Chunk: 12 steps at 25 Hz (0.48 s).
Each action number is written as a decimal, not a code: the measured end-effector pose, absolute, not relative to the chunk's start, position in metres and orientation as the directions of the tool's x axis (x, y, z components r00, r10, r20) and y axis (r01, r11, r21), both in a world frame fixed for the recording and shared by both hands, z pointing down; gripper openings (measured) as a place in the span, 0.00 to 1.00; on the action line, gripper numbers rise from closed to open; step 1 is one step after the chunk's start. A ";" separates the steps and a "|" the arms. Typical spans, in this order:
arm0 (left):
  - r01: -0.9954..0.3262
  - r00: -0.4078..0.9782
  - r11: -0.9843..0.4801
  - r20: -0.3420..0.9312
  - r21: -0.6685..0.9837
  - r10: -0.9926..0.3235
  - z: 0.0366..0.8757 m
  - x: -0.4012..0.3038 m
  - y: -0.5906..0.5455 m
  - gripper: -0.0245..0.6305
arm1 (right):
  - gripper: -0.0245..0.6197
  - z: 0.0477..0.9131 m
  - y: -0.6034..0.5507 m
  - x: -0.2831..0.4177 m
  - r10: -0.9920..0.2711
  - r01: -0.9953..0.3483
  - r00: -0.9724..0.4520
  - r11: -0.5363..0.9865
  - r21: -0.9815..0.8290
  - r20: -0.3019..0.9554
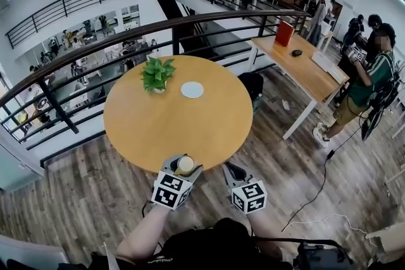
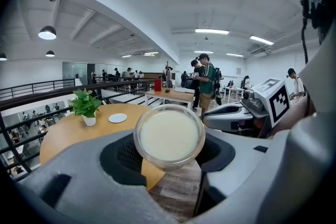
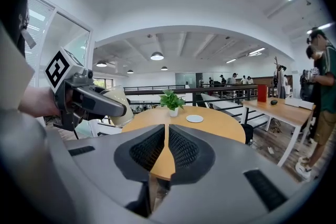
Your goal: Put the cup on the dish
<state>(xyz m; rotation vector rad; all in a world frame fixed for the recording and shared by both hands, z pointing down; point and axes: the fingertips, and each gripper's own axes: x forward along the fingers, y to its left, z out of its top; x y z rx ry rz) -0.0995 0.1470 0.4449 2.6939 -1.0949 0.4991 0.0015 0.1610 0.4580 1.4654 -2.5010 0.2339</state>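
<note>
The cup (image 2: pixel 169 136), clear-walled and pale inside, is pinched between the jaws of the left gripper (image 1: pixel 181 170) and is held at the 6 o'clock edge of the table (image 1: pixel 145 129). The dish (image 1: pixel 192 90) is seen on the table at 12 o'clock from the cup, well apart from it, with a plant (image 1: pixel 156 74) near it at 10 o'clock. The right gripper (image 3: pixel 165 153) is held at 3 o'clock of the left gripper; its jaws are pressed together on nothing.
</note>
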 end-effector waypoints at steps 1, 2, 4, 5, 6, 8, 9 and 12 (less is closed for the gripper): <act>-0.700 0.674 -0.712 0.377 0.051 -0.636 0.445 -0.100 0.146 0.43 | 0.05 0.457 0.160 -0.002 -0.835 -0.872 -0.474 0.490 -0.013 0.280; -0.698 0.677 -0.715 0.376 0.053 -0.633 0.446 -0.101 0.145 0.43 | 0.05 0.457 0.159 -0.004 -0.835 -0.871 -0.474 0.491 -0.010 0.280; -0.694 0.681 -0.718 0.375 0.055 -0.629 0.447 -0.101 0.141 0.43 | 0.05 0.459 0.157 -0.006 -0.836 -0.872 -0.472 0.489 -0.012 0.280; -0.692 0.682 -0.719 0.375 0.055 -0.628 0.448 -0.100 0.139 0.43 | 0.05 0.460 0.155 -0.005 -0.837 -0.874 -0.470 0.486 -0.015 0.281; -0.692 0.683 -0.720 0.375 0.055 -0.627 0.449 -0.099 0.136 0.43 | 0.05 0.461 0.153 -0.004 -0.837 -0.875 -0.469 0.484 -0.018 0.282; -0.692 0.682 -0.720 0.376 0.056 -0.627 0.449 -0.099 0.131 0.43 | 0.05 0.464 0.149 -0.002 -0.836 -0.876 -0.469 0.482 -0.026 0.285; -0.693 0.681 -0.719 0.378 0.057 -0.627 0.449 -0.100 0.128 0.43 | 0.05 0.465 0.146 -0.002 -0.836 -0.876 -0.469 0.481 -0.031 0.285; -0.694 0.678 -0.718 0.384 0.054 -0.627 0.449 -0.097 0.116 0.43 | 0.05 0.466 0.135 0.001 -0.832 -0.874 -0.476 0.484 -0.044 0.285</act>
